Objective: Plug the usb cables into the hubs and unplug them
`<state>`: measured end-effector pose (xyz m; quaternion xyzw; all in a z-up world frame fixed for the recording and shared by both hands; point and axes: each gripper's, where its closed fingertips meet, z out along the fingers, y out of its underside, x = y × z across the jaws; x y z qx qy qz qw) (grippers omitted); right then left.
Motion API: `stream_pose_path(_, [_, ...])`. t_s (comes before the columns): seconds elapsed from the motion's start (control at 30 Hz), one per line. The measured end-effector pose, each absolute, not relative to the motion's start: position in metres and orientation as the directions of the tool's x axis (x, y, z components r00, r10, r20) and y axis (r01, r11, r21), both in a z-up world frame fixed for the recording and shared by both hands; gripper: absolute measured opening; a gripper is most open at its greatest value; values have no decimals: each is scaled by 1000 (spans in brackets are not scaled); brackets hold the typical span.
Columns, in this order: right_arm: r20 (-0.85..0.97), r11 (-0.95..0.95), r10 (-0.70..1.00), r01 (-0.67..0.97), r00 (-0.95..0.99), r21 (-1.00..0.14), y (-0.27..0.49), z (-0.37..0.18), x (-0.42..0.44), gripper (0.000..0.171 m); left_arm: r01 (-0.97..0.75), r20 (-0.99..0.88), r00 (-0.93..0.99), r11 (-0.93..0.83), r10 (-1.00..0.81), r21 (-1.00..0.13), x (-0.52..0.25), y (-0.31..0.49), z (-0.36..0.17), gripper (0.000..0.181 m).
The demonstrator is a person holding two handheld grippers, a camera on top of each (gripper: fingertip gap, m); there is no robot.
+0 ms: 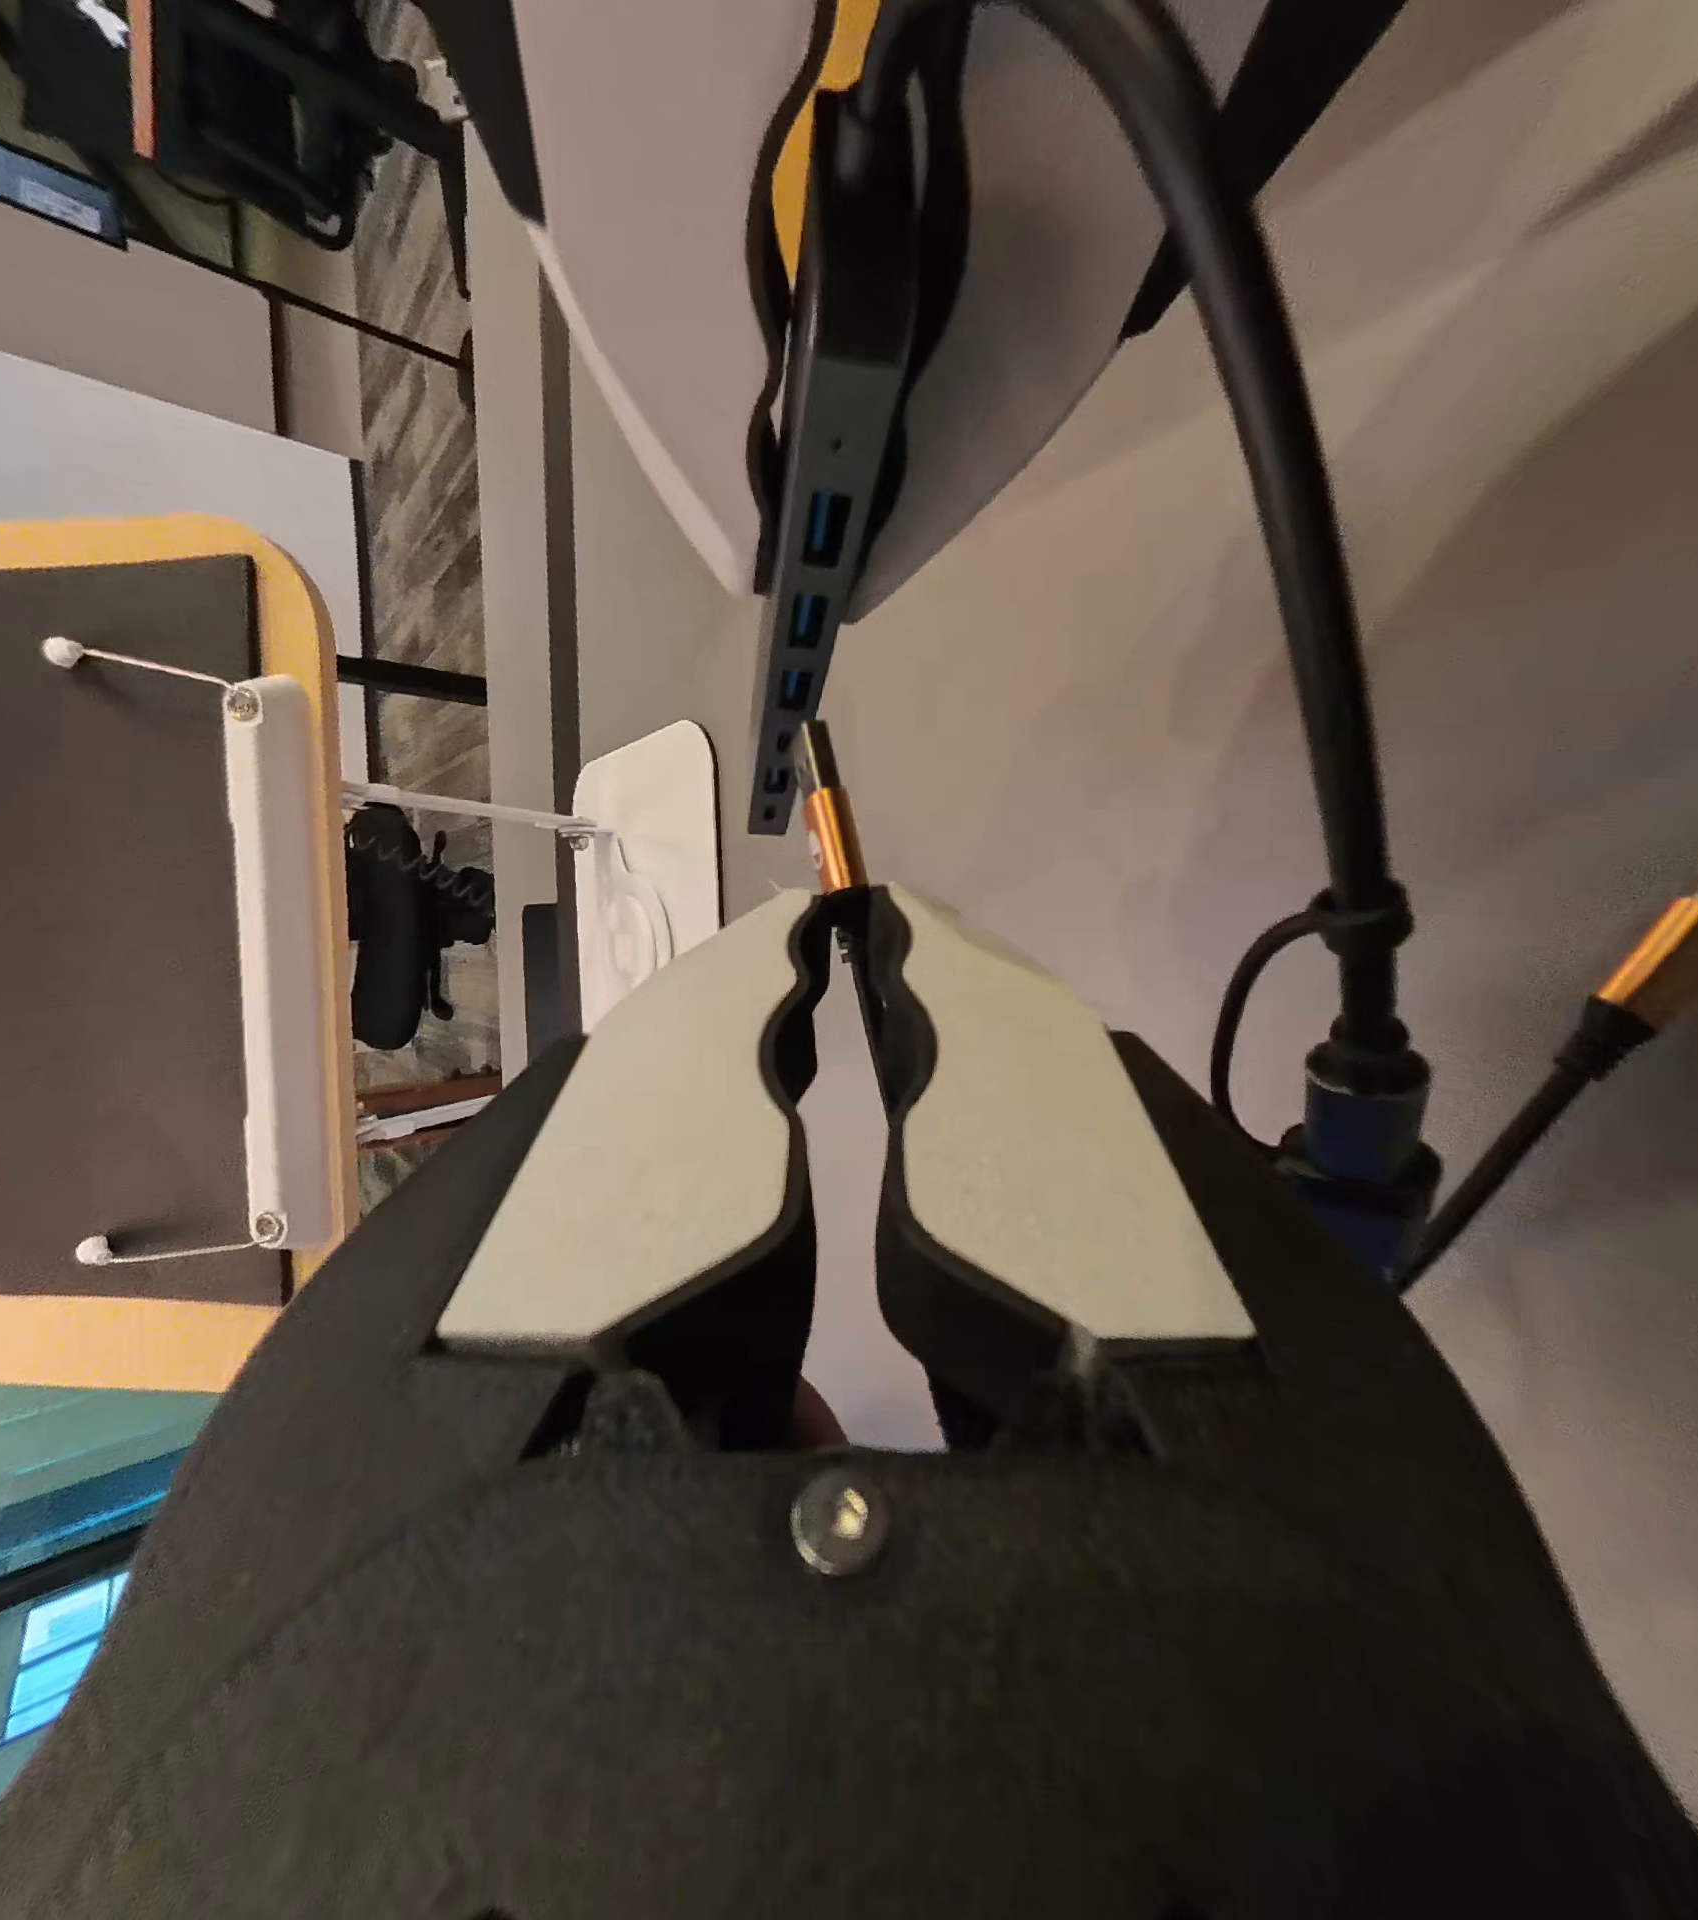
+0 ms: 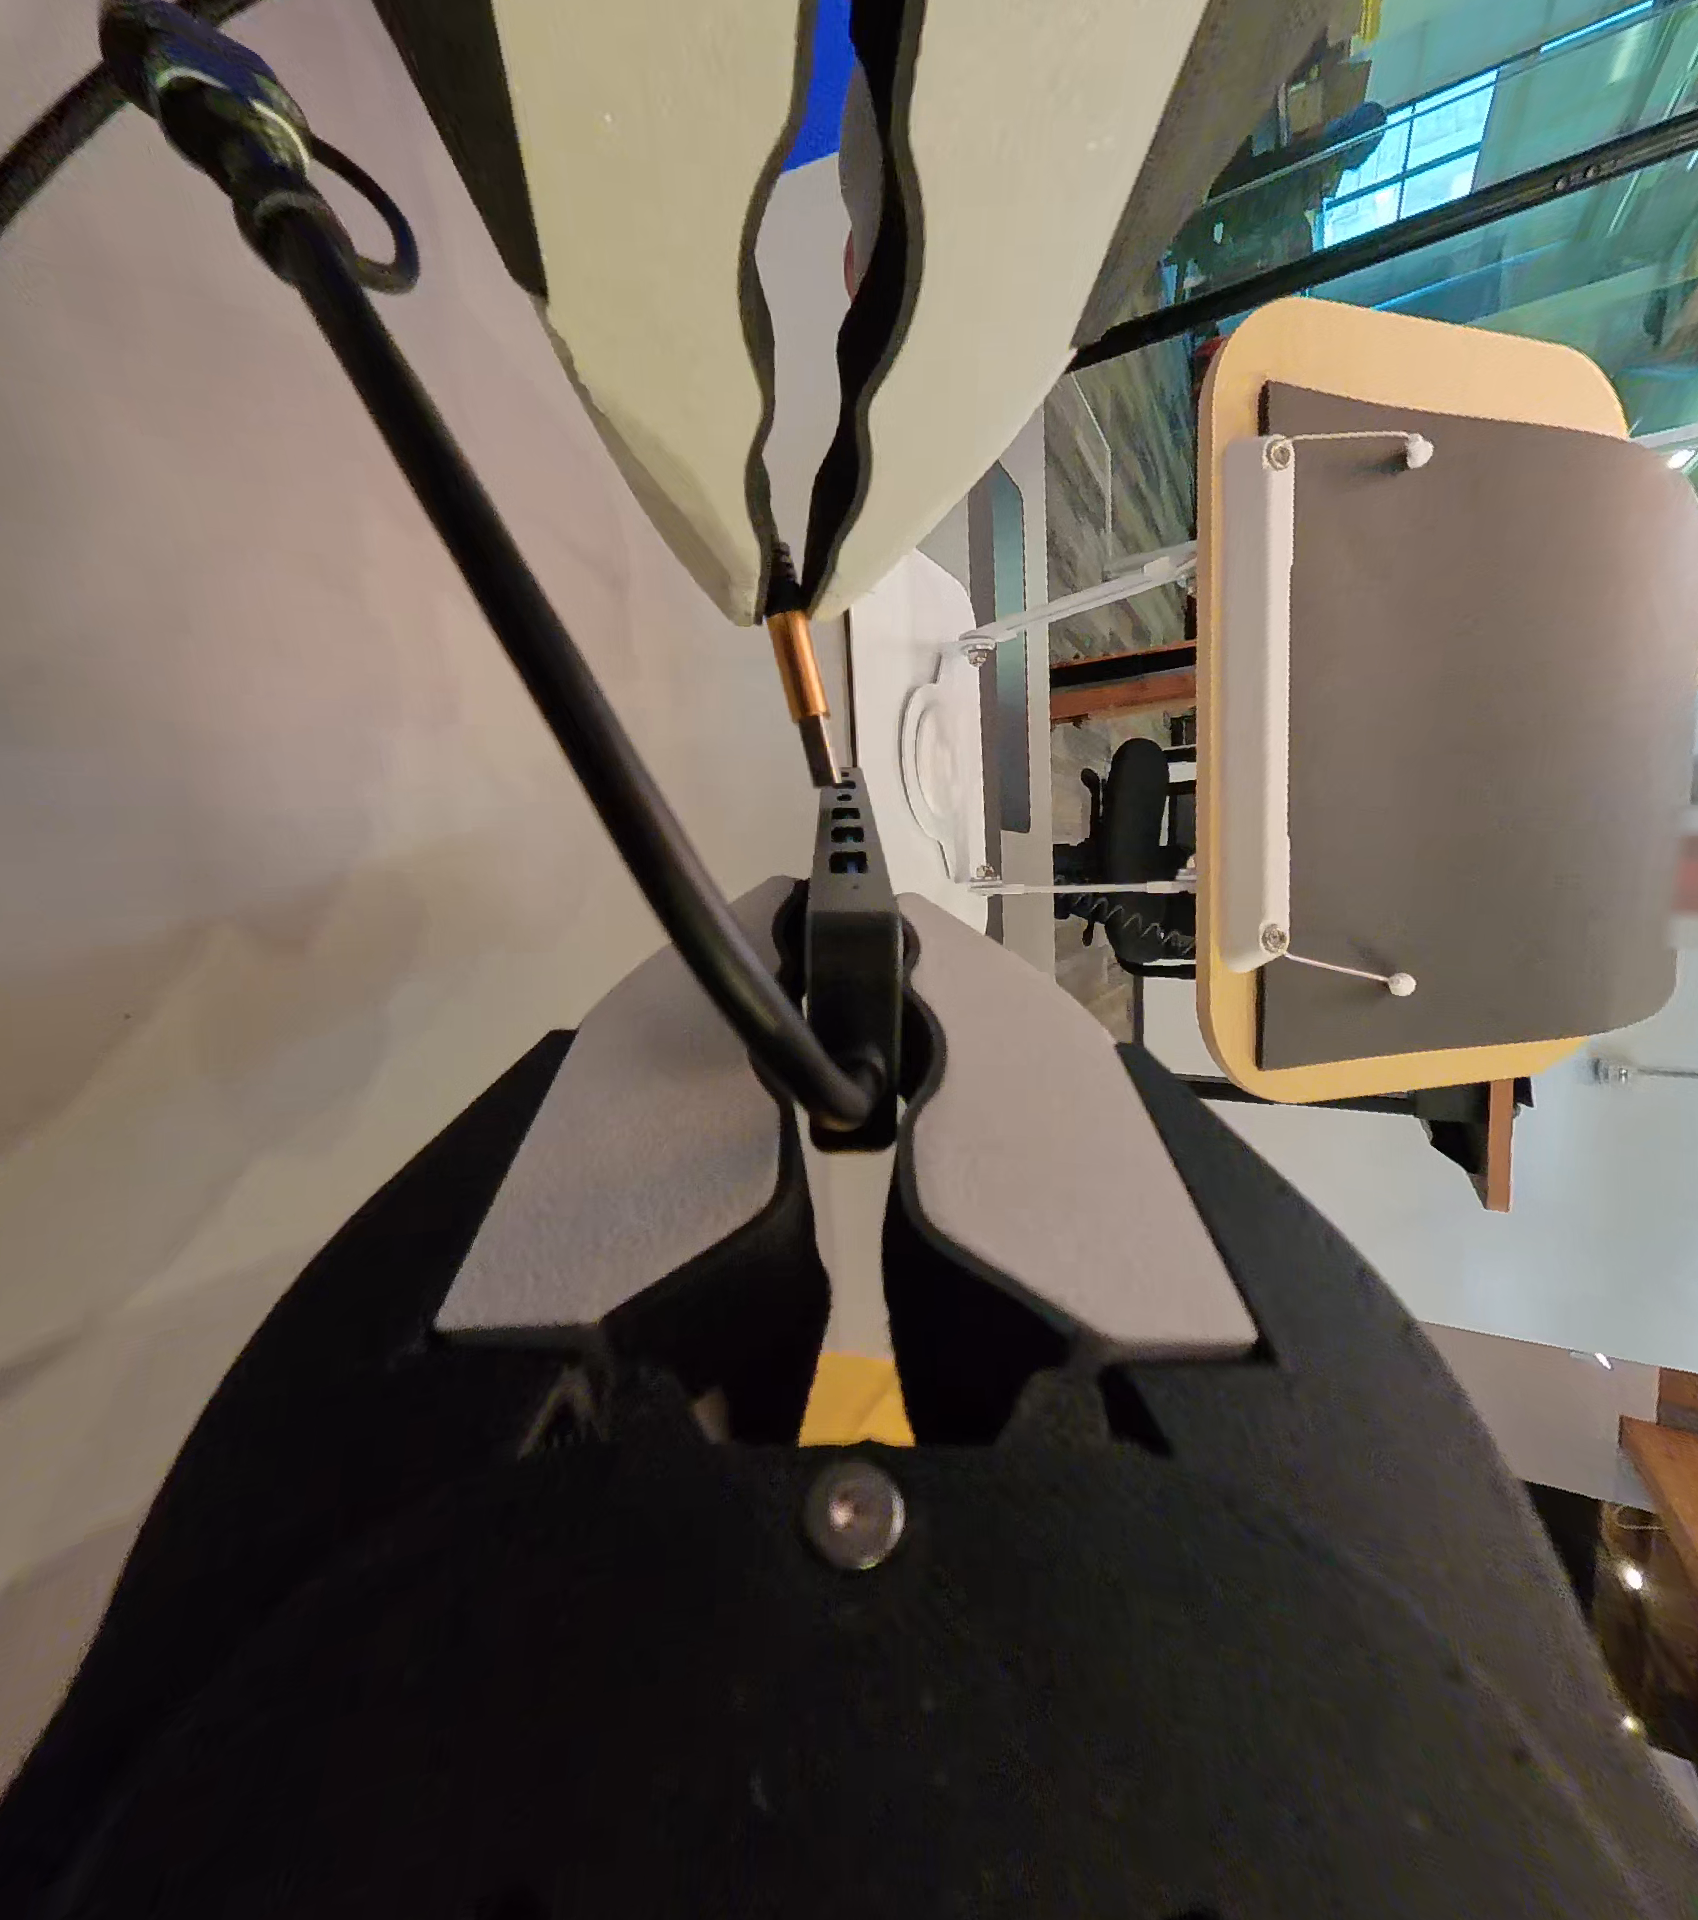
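My left gripper (image 1: 850, 906) is shut on the cable of an orange-sleeved USB plug (image 1: 834, 831); the metal tip points at the hub's port row, just beside it. The dark grey hub (image 1: 819, 582) with blue ports is held by my right gripper, seen far off in the left wrist view (image 1: 824, 312). In the right wrist view my right gripper (image 2: 850, 935) is shut on the hub (image 2: 850, 956), and the USB plug (image 2: 803, 675) touches the hub's far end. A second orange USB plug (image 1: 1671, 961) lies on the white surface at the right.
The hub's thick black cable (image 1: 1281, 520) arcs to a black and blue connector (image 1: 1364, 1132). A wood-edged board with a dark panel and a white bar (image 2: 1427, 717) hangs beyond the white table (image 2: 201, 727). A black office chair (image 2: 1136, 831) stands behind. My right fingertips sit around 5 cm from my left ones.
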<state>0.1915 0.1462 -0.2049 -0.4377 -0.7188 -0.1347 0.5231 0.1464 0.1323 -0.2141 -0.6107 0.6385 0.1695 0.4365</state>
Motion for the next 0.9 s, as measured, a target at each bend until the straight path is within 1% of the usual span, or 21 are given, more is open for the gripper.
stream_pose_path(0.1, [875, 591, 477, 768, -85, -248, 144, -206, 190, 10, -927, -750, 126, 192, -650, -323, 148, 129, -212, 7])
stream_pose_path(0.37, [893, 608, 433, 772, -124, -187, 142, -207, 188, 10, -938, -742, 103, 184, -663, -294, 149, 126, -213, 7])
stream_pose_path(0.5, [899, 617, 416, 769, -139, -167, 139, -206, 186, 10, -931, -726, 115, 182, -678, -318, 148, 124, -210, 7])
stream_pose_path(0.57, [897, 628, 418, 759, -145, -170, 137, -207, 184, 10, -923, -715, 119, 189, -689, -336, 150, 121, -209, 7])
stream_pose_path(0.7, [895, 638, 418, 751, -152, -170, 134, -207, 183, 11, -930, -733, 92, 205, -674, -305, 149, 122, -212, 7])
stream_pose_path(0.9, [897, 654, 425, 726, -120, -212, 131, -199, 183, 10, -901, -747, 92, 264, -659, -345, 152, 118, -201, 7])
